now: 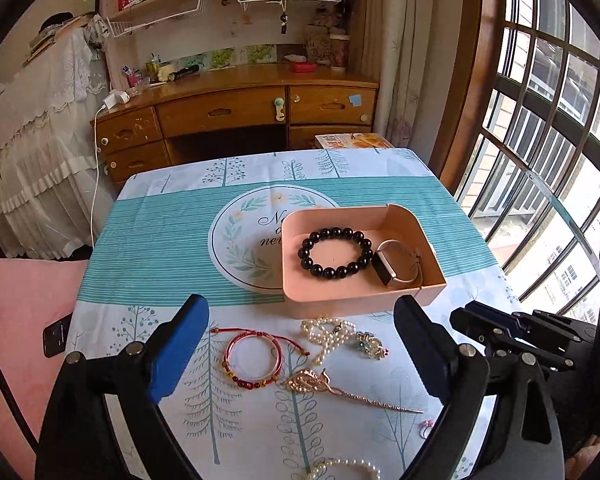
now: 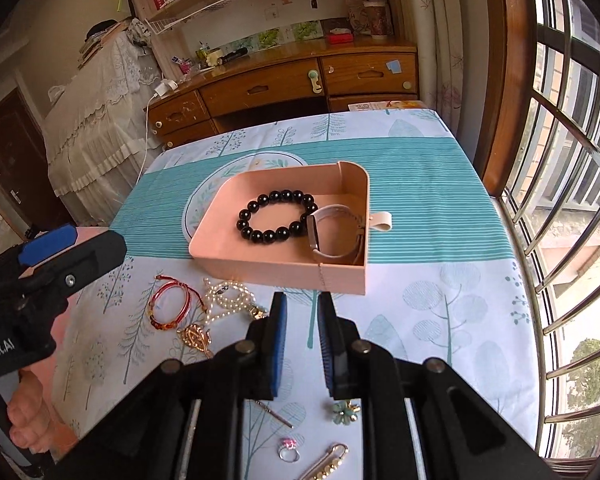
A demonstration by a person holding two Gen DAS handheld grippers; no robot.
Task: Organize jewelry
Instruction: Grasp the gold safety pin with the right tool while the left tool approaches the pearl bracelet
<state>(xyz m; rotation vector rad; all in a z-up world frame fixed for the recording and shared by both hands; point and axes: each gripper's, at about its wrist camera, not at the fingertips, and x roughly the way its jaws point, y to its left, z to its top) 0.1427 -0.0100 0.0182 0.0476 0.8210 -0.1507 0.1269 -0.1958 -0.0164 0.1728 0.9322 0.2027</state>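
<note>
A pink tray [image 1: 414, 296] [image 2: 280, 270] sits mid-table and holds a black bead bracelet [image 1: 336, 253] [image 2: 275, 216] and a pale watch [image 1: 396, 265] [image 2: 332, 236]. In front of it lie a red cord bracelet [image 1: 252, 354] [image 2: 170, 306], a pearl strand [image 1: 326, 334] [image 2: 228, 300], a gold leaf hairpin [image 1: 340, 390] [image 2: 196, 338] and a small jewelled piece [image 1: 370, 344]. My left gripper [image 1: 300, 344] is open above these loose pieces. My right gripper [image 2: 302, 320] is empty, its jaws a narrow gap apart, just before the tray. Near it lie a green flower brooch [image 2: 344, 410], a pink-stone ring [image 2: 289, 450] and a gold clip [image 2: 328, 464].
A patterned teal and white tablecloth [image 1: 160, 240] covers the table. A second pearl strand [image 1: 348, 468] lies at the near edge. A wooden desk [image 1: 236, 108] stands behind, a barred window [image 2: 572, 160] on the right, a pink cushion [image 1: 24, 320] on the left.
</note>
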